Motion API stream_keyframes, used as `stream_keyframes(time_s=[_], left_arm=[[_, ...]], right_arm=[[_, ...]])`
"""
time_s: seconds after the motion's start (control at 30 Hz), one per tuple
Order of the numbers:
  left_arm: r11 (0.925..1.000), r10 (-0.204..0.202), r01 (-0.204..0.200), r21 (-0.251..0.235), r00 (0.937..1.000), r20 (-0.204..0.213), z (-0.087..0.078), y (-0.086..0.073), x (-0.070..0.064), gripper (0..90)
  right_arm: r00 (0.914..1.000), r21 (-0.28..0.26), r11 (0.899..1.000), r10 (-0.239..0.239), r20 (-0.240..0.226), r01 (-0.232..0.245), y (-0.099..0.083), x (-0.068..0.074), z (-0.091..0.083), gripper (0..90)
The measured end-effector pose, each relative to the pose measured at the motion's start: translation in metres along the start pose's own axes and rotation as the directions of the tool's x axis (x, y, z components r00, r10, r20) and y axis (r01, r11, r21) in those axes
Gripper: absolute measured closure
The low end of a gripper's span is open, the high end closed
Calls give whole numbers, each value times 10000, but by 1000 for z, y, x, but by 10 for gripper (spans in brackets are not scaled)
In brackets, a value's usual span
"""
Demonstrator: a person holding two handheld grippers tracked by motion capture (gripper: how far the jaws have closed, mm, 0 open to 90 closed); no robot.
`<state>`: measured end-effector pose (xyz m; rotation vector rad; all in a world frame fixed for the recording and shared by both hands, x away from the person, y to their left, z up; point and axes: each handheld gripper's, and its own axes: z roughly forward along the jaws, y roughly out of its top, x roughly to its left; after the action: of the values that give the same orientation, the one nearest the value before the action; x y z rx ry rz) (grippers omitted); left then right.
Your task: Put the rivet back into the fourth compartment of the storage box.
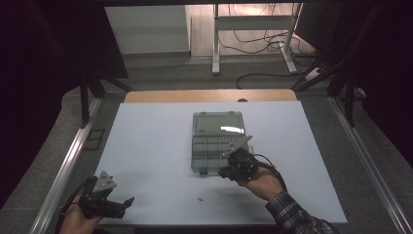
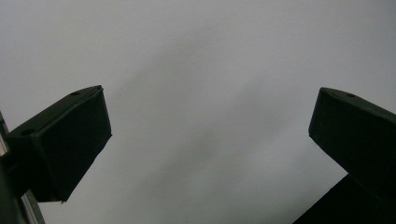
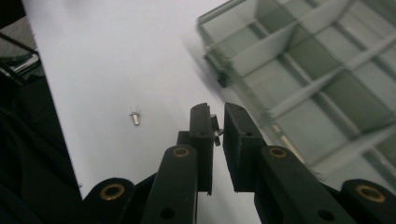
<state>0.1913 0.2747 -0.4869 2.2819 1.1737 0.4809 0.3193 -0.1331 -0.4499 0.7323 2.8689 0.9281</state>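
A clear plastic compartment box lies open in the middle of the white table, its lid folded back. My right gripper hovers at the box's front edge. In the right gripper view the right gripper is shut on a small metal screw, just beside the box's near corner. A second small screw lies loose on the table in front of the box. My left gripper rests at the table's front left corner, its jaws wide open over bare white surface.
The white table top ends in metal rails at left and right. Beyond its far wooden edge are a desk frame and cables on the floor. The box compartments in sight look empty.
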Motion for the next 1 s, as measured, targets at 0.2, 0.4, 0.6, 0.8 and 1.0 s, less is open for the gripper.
stream_keyframes(time_s=[0.2, 0.4, 0.6, 0.8, 1.0], left_arm=[[10000, 8, -8, -7, 10000, -2, 0, 0, 0, 0], [10000, 23, -23, 1, 10000, -1, 0, 0, 0, 0], [10000, 33, -33, 7, 10000, -5, 0, 0, 0, 0], [10000, 32, -33, 17, 10000, 3, 0, 0, 0, 0], [10000, 1, -1, 1, 10000, 19, 0, 0, 0, 0]], right_arm=[[9987, -187, 9991, 374, 339, -368, -4, -15, -9, 803], [9953, -324, 9971, 713, 658, -693, -7, -29, -16, 803], [9897, -517, 9941, 1007, 1017, -958, -10, -42, -20, 802], [9837, -842, 9885, 1353, 1188, -1258, -12, -53, -23, 802], [9784, -1125, 9825, 1628, 1276, -1488, -12, -62, -24, 802]])
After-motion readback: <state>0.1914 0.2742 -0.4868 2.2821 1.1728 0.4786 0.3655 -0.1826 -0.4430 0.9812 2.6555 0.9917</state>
